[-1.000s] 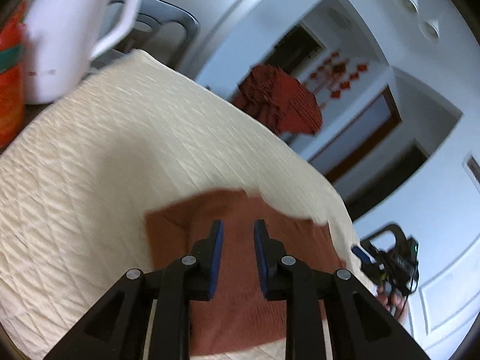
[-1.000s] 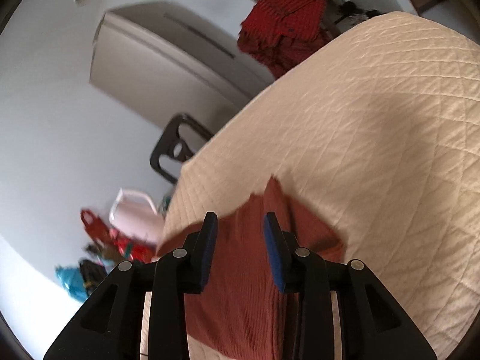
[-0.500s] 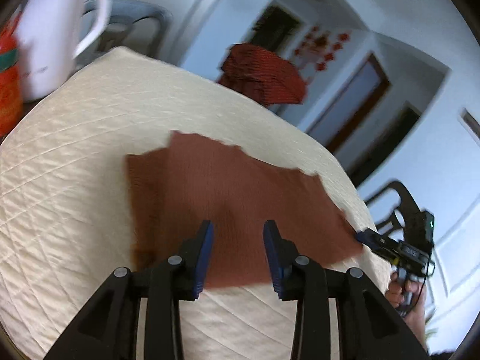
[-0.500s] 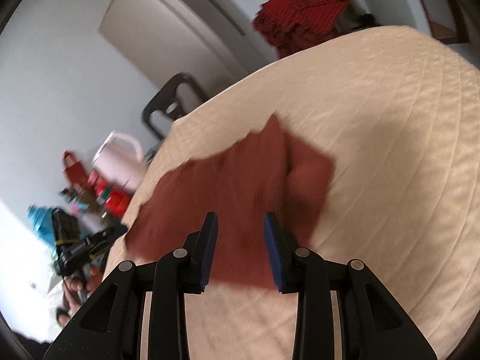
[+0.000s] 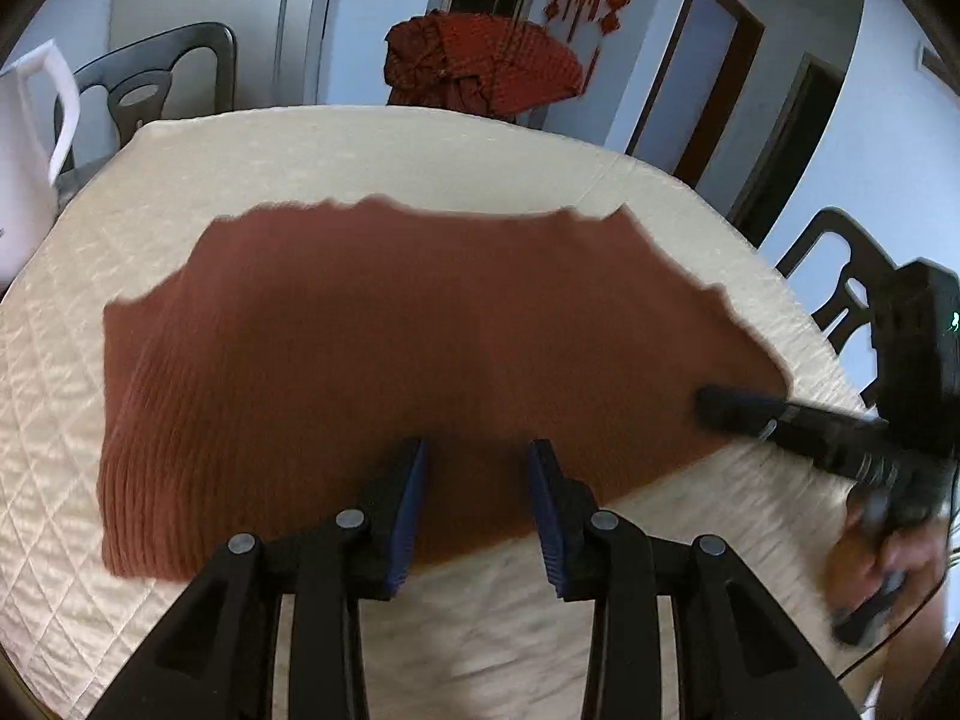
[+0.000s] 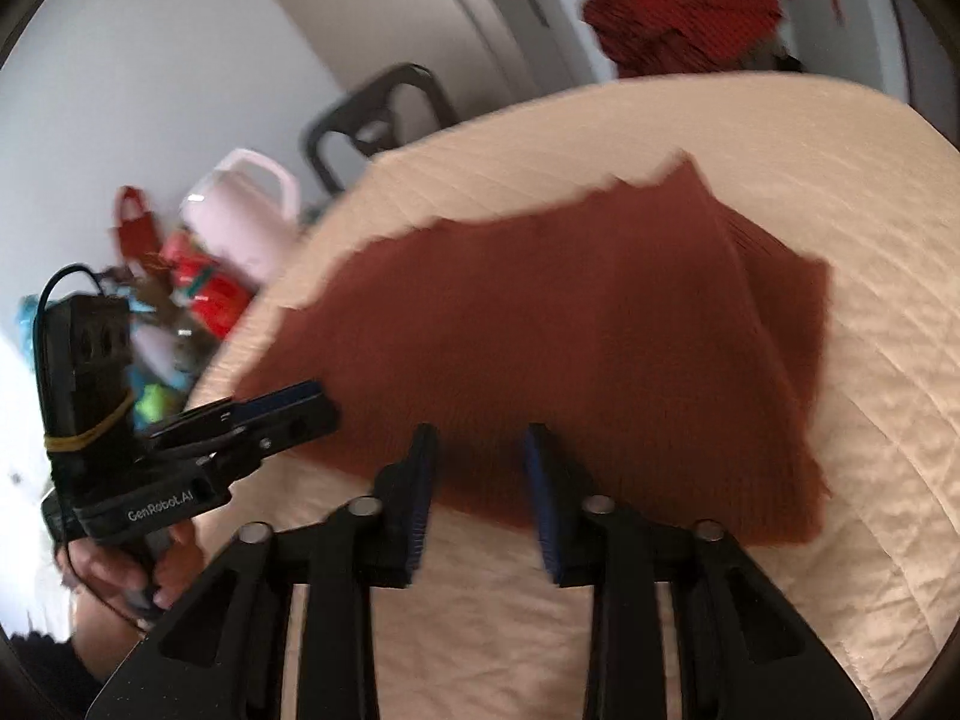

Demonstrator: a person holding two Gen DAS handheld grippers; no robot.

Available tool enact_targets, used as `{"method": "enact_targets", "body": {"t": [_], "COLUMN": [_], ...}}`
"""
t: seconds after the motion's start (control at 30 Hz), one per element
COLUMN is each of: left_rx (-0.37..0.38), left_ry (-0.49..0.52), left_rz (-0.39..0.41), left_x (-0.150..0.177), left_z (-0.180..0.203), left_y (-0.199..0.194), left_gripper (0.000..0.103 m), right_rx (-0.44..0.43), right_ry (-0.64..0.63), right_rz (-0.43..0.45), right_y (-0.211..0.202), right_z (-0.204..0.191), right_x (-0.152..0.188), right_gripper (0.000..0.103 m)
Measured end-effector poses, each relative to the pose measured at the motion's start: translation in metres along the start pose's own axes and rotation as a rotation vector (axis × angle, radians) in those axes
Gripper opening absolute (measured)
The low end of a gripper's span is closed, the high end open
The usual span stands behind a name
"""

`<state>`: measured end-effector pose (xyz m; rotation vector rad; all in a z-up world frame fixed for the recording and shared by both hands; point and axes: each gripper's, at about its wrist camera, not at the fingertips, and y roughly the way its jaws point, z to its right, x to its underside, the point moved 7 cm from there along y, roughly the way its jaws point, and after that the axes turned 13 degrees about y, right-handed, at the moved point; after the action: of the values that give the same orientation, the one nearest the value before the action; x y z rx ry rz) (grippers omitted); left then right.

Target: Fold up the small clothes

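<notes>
A rust-brown knitted garment (image 5: pixel 420 348) lies flat and folded on the cream quilted table cover (image 5: pixel 420 144); it also shows in the right wrist view (image 6: pixel 570 348). My left gripper (image 5: pixel 477 450) is open and empty, above the garment's near edge. My right gripper (image 6: pixel 477 438) is open and empty, above the near edge on the other side. Each gripper appears in the other's view, the right gripper (image 5: pixel 720 408) at the garment's right corner, the left gripper (image 6: pixel 288 405) at its left corner.
A white kettle (image 5: pixel 24 168) stands at the table's left. Dark chairs (image 5: pixel 156 78) stand behind and to the right. A red garment (image 5: pixel 480 60) is draped beyond the far edge. Colourful clutter (image 6: pixel 198 282) lies off the table's left.
Both grippers have pulled back toward the near edge and risen, so the whole garment now shows lying spread flat. Both jaws stand wider than one second ago.
</notes>
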<state>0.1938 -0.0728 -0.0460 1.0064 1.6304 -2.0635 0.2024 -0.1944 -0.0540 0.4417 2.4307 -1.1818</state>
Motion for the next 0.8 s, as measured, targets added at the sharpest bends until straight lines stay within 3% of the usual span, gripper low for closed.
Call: {"method": "enact_targets", "body": {"t": [0.07, 0.2, 0.23, 0.3, 0.37, 0.4, 0.5, 0.8], "left_rx": [0.029, -0.004, -0.014, -0.056, -0.063, -0.026, -0.013, -0.058], "left_ry": [-0.053, -0.091, -0.105, -0.13, -0.188, -0.223, -0.238, -0.222], "left_rz": [0.023, 0.06, 0.073, 0.071, 0.048, 0.073, 0.082, 0.11], "left_x": [0.003, 0.008, 0.008, 0.012, 0.022, 0.023, 0.03, 0.007], "left_z": [-0.009, -0.024, -0.028, -0.041, -0.056, -0.062, -0.067, -0.076], "left_y": [-0.011, -0.027, -0.031, -0.032, -0.026, -0.03, -0.036, -0.037], "left_gripper": [0.036, 0.036, 0.036, 0.036, 0.035, 0.035, 0.035, 0.035], "right_rx": [-0.035, -0.08, -0.044, -0.058, -0.077, -0.065, -0.032, -0.051], "right_ry": [0.077, 0.22, 0.247, 0.313, 0.36, 0.357, 0.341, 0.241], "right_rz": [0.019, 0.101, 0.111, 0.112, 0.131, 0.144, 0.152, 0.164], "right_y": [-0.013, -0.04, -0.042, -0.043, -0.047, -0.049, -0.053, -0.045], "right_z": [0.017, 0.049, 0.059, 0.072, 0.08, 0.08, 0.077, 0.039], "right_x": [-0.003, -0.012, -0.013, -0.013, -0.014, -0.015, -0.013, -0.041], "right_gripper": [0.008, 0.008, 0.008, 0.0, 0.0, 0.0, 0.0, 0.001]}}
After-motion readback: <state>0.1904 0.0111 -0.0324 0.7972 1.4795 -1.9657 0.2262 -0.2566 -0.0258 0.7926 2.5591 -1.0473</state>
